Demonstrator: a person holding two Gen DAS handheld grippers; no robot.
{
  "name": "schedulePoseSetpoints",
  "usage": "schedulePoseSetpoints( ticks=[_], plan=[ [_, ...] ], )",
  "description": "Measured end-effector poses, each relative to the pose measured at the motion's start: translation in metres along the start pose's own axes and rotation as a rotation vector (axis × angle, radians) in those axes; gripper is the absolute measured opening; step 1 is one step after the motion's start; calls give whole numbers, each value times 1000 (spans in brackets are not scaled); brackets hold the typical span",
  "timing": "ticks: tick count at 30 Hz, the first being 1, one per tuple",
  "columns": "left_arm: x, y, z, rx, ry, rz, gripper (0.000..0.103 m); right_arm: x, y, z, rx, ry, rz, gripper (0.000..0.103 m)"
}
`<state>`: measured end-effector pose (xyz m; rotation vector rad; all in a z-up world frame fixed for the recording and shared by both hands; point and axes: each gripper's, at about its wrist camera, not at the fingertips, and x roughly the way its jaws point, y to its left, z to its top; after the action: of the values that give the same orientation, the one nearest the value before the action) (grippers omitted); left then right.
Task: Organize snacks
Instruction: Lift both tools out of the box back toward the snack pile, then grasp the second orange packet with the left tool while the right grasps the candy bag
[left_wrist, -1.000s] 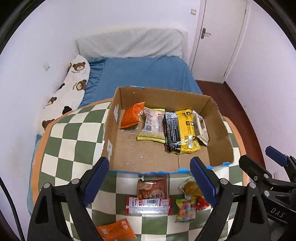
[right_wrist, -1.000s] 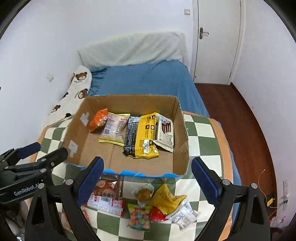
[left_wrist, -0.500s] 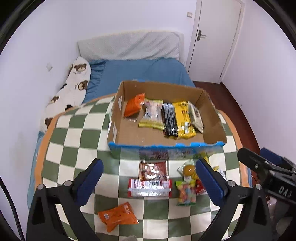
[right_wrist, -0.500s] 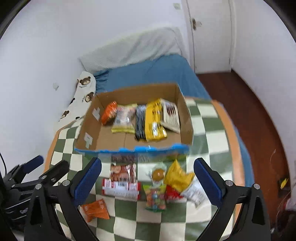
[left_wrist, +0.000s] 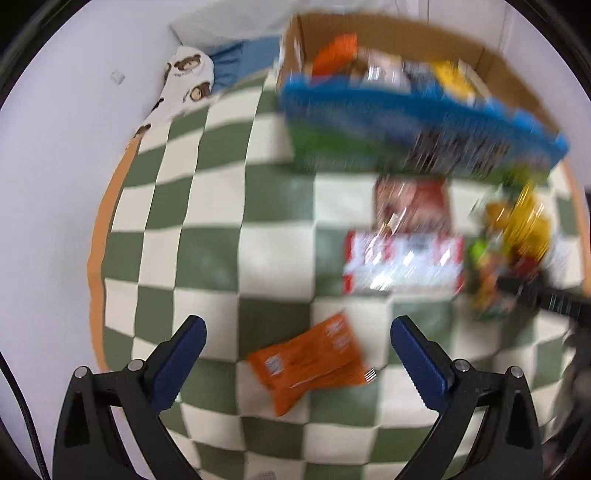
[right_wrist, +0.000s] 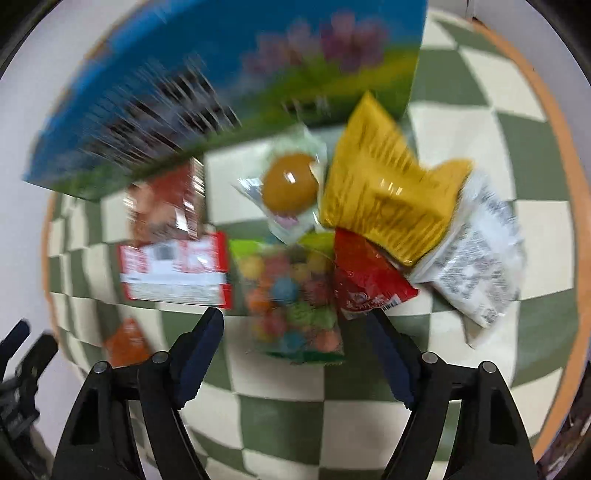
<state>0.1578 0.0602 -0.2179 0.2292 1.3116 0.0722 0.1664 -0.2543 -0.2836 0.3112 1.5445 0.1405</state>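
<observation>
In the last second I have dropped both tools from high over the box to low over the loose snacks on the checkered counter, so picking can start. My left tool is spread wide and empty, framing the orange packet near the counter's front edge. My right tool is also released and holding nothing, either side of the candy bag, which lies in the cluster just in front of the box. Both views are blurred.
</observation>
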Motion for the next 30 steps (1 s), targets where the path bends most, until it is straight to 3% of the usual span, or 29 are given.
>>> schedulePoseSetpoints(
  ticks=[2, 6, 8, 11, 12, 13, 16, 19, 22, 24, 30],
  plan=[
    [15, -1, -11, 70, 45, 22, 102, 18, -1, 1, 0, 32, -23, 82],
    [46, -21, -34, 317, 117, 54, 102, 40, 4, -1, -17, 66, -63, 81],
    [63, -35, -47, 499, 172, 86, 102, 43, 9, -2, -29, 55, -90, 77],
    [83, -44, -54, 603, 192, 102, 102, 44, 18, -5, -50, 57, -110, 61],
    [88, -41, -50, 582, 208, 79, 98, 43, 22, -7, -57, 58, -120, 60],
    [90, -37, -44, 540, 218, 41, 88, 43, 25, -9, -62, 58, -123, 59],
    [93, -15, -22, 341, 235, -42, 72, 45, 33, -22, -75, 83, -120, 58],
    [102, 19, -2, 90, 278, -133, 72, 50, 41, -40, -92, 120, -109, 58],
    [116, 42, 2, -74, 352, -256, 72, 57, 50, -60, -120, 180, -83, 58],
    [118, 47, -2, -110, 395, -297, 72, 60, 52, -68, -101, 206, -49, 60],
    [104, 66, -18, -173, 408, -348, 72, 57, 40, -73, -24, 175, -12, 70]
  ],
)
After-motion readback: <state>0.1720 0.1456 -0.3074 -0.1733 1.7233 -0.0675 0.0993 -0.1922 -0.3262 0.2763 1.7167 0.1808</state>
